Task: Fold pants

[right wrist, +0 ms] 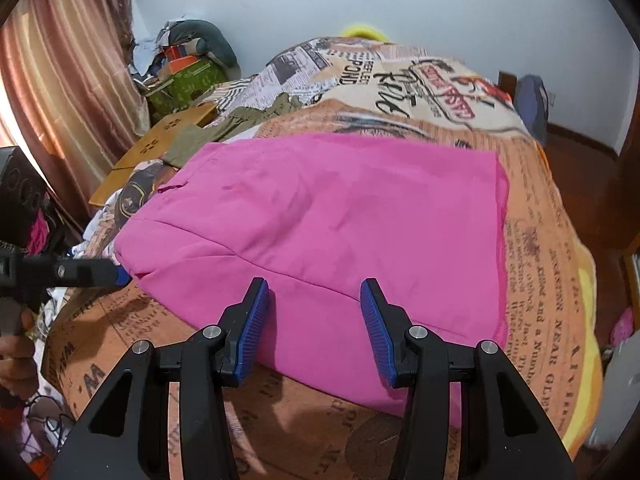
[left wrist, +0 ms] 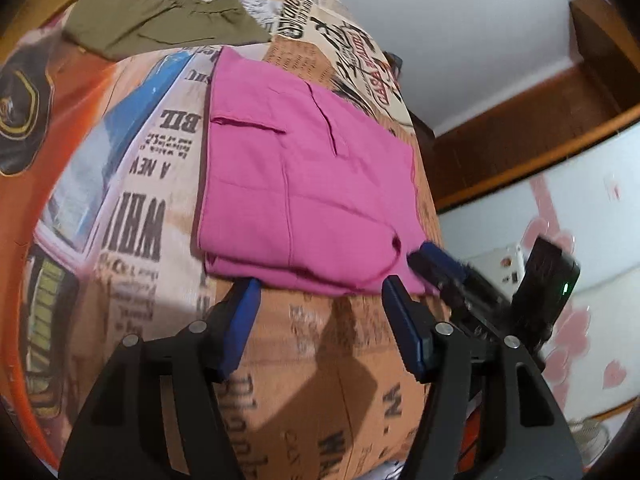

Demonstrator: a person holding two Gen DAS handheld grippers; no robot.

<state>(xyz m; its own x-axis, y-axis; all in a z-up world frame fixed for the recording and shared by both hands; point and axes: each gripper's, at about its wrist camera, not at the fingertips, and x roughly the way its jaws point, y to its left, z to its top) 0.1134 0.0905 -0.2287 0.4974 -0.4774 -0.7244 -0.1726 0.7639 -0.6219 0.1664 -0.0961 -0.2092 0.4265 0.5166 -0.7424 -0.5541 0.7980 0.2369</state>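
Pants [right wrist: 320,220] lie folded just ahead; my right gripper [right wrist: 315,328] is nearer, left gripper [left wrist: 320,320] too gapes empty.

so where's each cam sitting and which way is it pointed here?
Left wrist: on the left tongs, looking along their open blue fingers across the bed at the folded pink pants, olive garment beyond; the right tongs show at the pants' near right corner.
Right wrist: on the right tongs, open, low over the pants' near edge, facing the wall; the left tongs enter at left, beside the pants' corner.
Shared: the pants, olive garment, printed bedcover, and each other's tongs.
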